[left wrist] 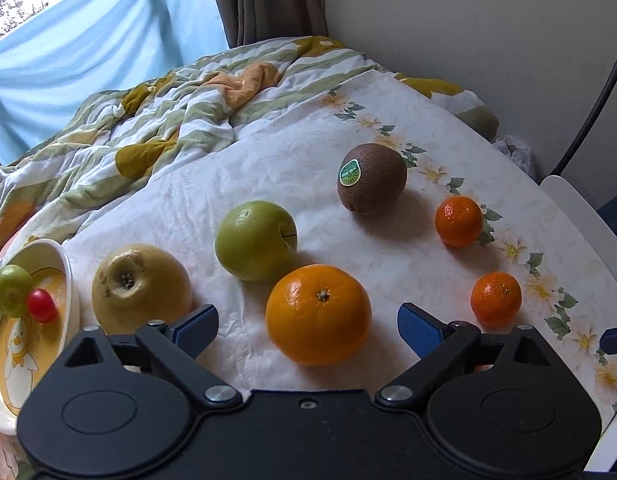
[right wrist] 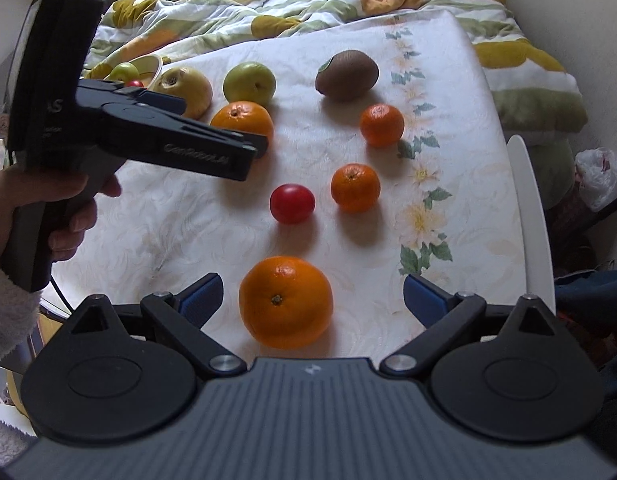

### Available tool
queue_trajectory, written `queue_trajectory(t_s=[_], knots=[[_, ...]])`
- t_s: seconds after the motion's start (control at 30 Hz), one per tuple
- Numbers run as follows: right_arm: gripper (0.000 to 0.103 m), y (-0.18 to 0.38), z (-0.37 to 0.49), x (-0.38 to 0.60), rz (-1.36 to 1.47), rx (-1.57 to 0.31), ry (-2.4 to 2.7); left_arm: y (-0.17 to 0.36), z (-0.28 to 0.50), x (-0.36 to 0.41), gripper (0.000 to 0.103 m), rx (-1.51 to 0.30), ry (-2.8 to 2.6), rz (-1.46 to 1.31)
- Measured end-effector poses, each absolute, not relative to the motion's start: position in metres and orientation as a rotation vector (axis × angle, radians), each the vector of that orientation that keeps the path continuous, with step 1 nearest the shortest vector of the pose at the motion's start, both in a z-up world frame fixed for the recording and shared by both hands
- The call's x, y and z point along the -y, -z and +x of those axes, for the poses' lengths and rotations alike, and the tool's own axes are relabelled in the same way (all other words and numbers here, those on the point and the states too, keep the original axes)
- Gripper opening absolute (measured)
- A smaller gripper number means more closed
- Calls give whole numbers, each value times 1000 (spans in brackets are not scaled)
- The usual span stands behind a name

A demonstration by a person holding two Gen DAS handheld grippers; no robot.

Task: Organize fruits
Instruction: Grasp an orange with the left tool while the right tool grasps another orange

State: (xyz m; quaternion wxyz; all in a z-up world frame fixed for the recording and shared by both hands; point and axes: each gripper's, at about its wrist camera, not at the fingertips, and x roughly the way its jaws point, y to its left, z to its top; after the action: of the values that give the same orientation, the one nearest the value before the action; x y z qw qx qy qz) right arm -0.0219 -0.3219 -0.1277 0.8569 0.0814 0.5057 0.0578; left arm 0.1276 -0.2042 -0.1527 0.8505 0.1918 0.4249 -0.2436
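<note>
Fruit lies spread on a white floral-edged cloth (left wrist: 268, 152) over the bed. In the left wrist view a large orange (left wrist: 317, 314) sits at lower centre between the spread pads of the left tongs (left wrist: 308, 326), untouched; the tongs are open and hold nothing. In the right wrist view a second large orange (right wrist: 286, 302) lies at lower centre ahead of the right tongs (right wrist: 312, 300), likewise open and empty.

Handling, as judged: the oranges are firm, round and fairly heavy, likely to roll on soft bedding; take them across the widest girth. The cherry tomato (right wrist: 292, 203) at mid-frame is thin-skinned and bruises easily.

The duck-printed bowl (left wrist: 70, 276) at left already holds small fruit.

The kiwi (left wrist: 372, 179) carries a green sticker, text unreadable. The left tool's side reads "GenRobot.AI", blurred.
</note>
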Motion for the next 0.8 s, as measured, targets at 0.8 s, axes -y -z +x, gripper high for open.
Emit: queue_trajectory(t_s=[0.8], knots=[[92,145,-13,313,163,-1125,-185,167,126,195,64,-939,508,385]])
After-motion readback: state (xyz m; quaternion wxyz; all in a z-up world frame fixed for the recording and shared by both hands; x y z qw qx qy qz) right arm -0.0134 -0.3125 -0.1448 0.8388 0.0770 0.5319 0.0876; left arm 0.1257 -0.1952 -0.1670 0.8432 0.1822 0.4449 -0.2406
